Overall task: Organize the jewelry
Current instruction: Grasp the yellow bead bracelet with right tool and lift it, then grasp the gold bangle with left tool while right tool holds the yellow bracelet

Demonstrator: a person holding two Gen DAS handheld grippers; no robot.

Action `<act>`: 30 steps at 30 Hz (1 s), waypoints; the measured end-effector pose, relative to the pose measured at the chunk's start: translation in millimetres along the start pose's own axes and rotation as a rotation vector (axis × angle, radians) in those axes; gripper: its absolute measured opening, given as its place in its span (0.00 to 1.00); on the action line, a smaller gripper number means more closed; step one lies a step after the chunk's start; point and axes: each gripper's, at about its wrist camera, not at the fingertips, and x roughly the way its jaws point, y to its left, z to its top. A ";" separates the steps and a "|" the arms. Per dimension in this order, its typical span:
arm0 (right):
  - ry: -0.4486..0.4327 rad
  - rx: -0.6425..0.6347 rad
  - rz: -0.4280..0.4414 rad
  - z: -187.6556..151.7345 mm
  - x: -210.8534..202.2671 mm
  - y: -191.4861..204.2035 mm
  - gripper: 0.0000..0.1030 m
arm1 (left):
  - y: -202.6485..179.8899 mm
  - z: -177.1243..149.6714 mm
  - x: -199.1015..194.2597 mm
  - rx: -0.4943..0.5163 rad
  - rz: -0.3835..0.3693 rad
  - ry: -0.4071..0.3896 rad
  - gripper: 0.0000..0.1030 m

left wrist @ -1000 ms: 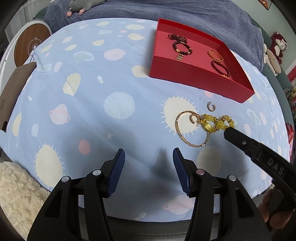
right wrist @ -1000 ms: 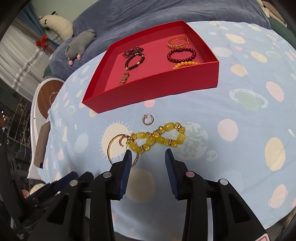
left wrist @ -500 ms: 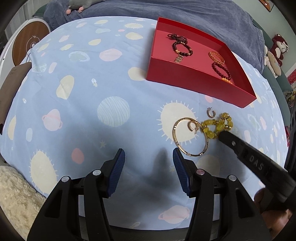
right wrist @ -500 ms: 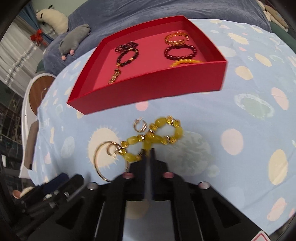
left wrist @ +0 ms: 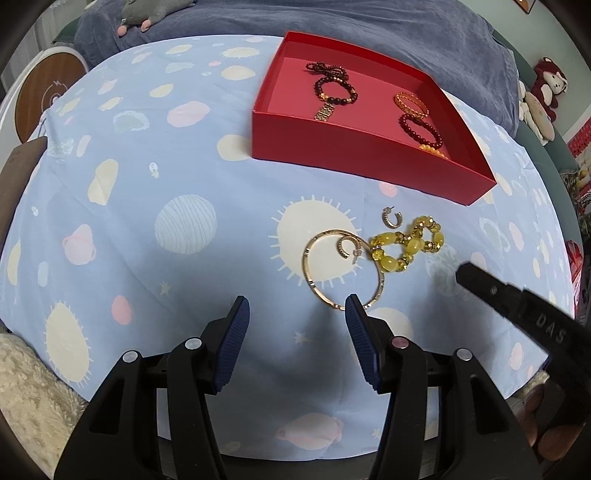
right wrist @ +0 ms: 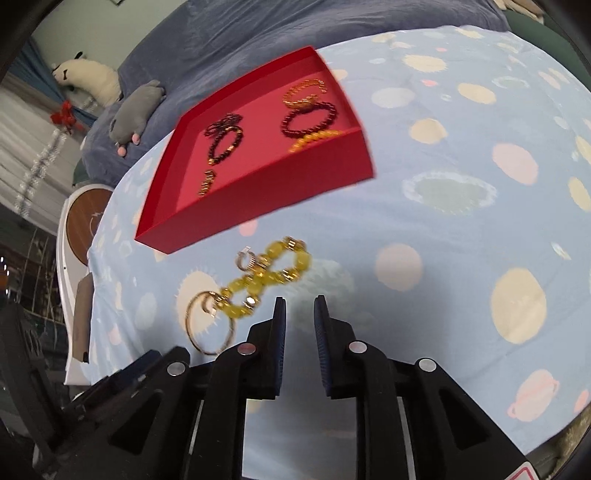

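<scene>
A yellow bead bracelet lies twisted in a figure eight on the blue planet-print sheet. A gold bangle lies beside it, with one hoop earring inside the ring and another just behind. The red box beyond them holds dark bead bracelets, a gold bracelet and orange beads. My left gripper is open and empty, and its right finger is by the bangle's near rim. My right gripper is opening, empty, to the right of the yellow bracelet.
A dark blue blanket lies behind the sheet with a grey plush toy on it. More plush toys sit at the right edge. A round wood-topped unit and a fluffy rug are on the left.
The right gripper closed by the yellow bracelet, then drew back to the right with its jaws parting and nothing in them. The bracelet bunched up slightly. The left gripper drifted toward the jewellery.
</scene>
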 end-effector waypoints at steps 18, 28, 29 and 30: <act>0.031 -0.159 -0.115 -14.9 20.8 16.9 0.09 | 18.6 6.7 6.9 -0.066 -0.004 0.008 0.54; 0.031 -0.091 -0.082 -46.1 -7.1 -14.3 0.09 | -14.6 7.1 16.4 -0.036 -0.015 -0.008 0.75; 0.032 -0.087 -0.080 -45.8 -7.1 -14.8 0.09 | -17.9 7.6 18.6 -0.033 -0.021 -0.005 0.75; 0.033 -0.083 -0.078 -45.4 -7.1 -15.4 0.09 | -21.5 8.1 21.6 -0.026 -0.025 0.003 0.75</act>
